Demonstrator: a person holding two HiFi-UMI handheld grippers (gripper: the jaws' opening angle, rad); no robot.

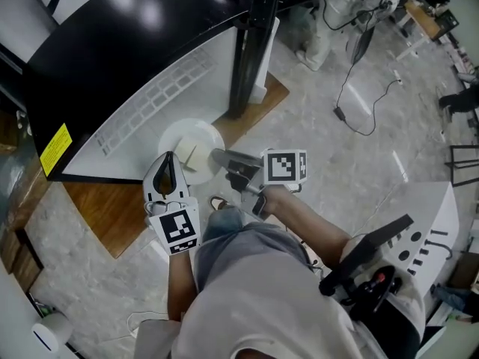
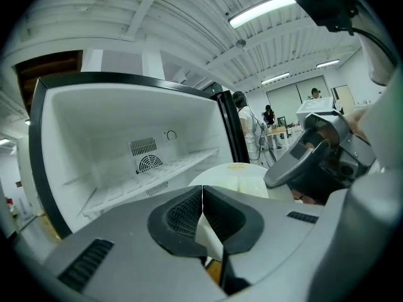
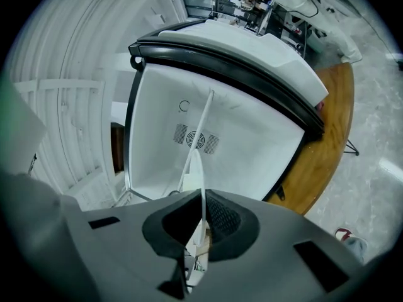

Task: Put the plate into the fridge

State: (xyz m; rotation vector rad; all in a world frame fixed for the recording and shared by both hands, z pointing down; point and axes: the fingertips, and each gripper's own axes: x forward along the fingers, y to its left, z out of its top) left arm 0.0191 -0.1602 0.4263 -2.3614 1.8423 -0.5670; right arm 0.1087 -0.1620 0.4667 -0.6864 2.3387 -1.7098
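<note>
The plate [image 1: 196, 137] hung in the air between my two tools, just in front of the open fridge [image 1: 150, 96]. The left gripper [image 1: 169, 161] had its jaws closed on the near rim, with only a thin white edge showing between the dark ribbed pads. The right gripper [image 1: 218, 158] had its jaws pinched shut on the opposite side. From the right gripper view I saw the plate [image 3: 203, 137] edge-on, a thin white line rising out of the jaws. From the left gripper view it [image 2: 236, 175] showed as a smooth, pale, round disc with a faint yellowish patch. The fridge was glossy black outside and plain white plastic inside, with a slatted shelf [image 2: 157, 168] and a round vent [image 2: 148, 162] on its back wall. It stood on a wooden platform [image 1: 112, 215] over a pale, marbled floor [image 1: 337, 163]. Cables trailed across that floor, and people stood further back in the room.
</note>
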